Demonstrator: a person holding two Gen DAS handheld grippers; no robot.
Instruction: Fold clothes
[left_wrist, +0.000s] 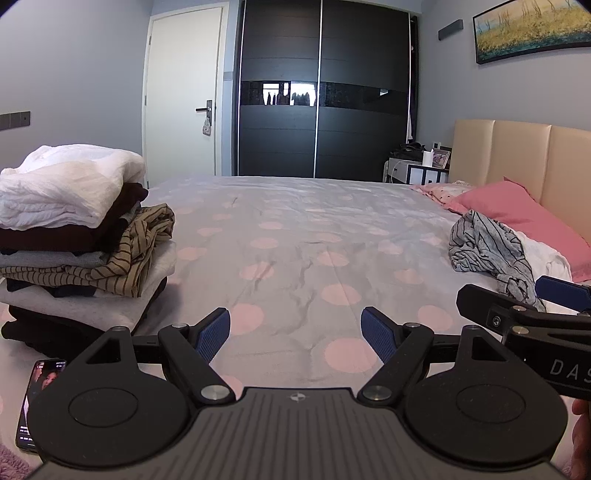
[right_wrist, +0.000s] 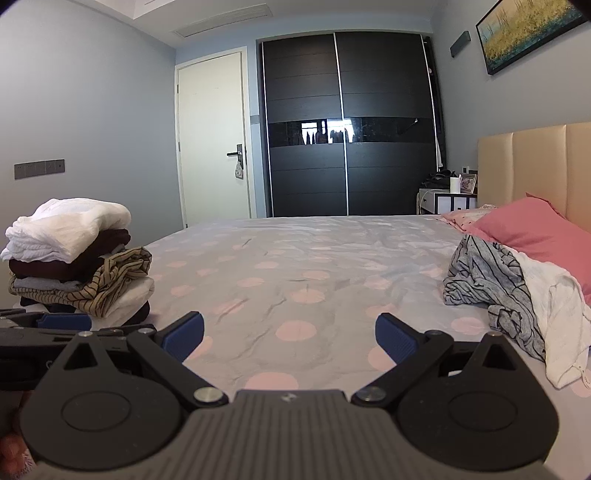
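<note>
Crumpled striped garment (right_wrist: 484, 280) right of open right tool (right_wrist: 290, 334).

Left of the left jaws, the phone (left_wrist: 42, 398) is half hidden behind the gripper body, its screen too small to read. The stack of folded clothes (left_wrist: 74, 236) runs off the left edge. Right of the right jaws, the white garment (right_wrist: 554, 317) lies partly under the striped garment (right_wrist: 484, 280) and is cut by the edge.
</note>
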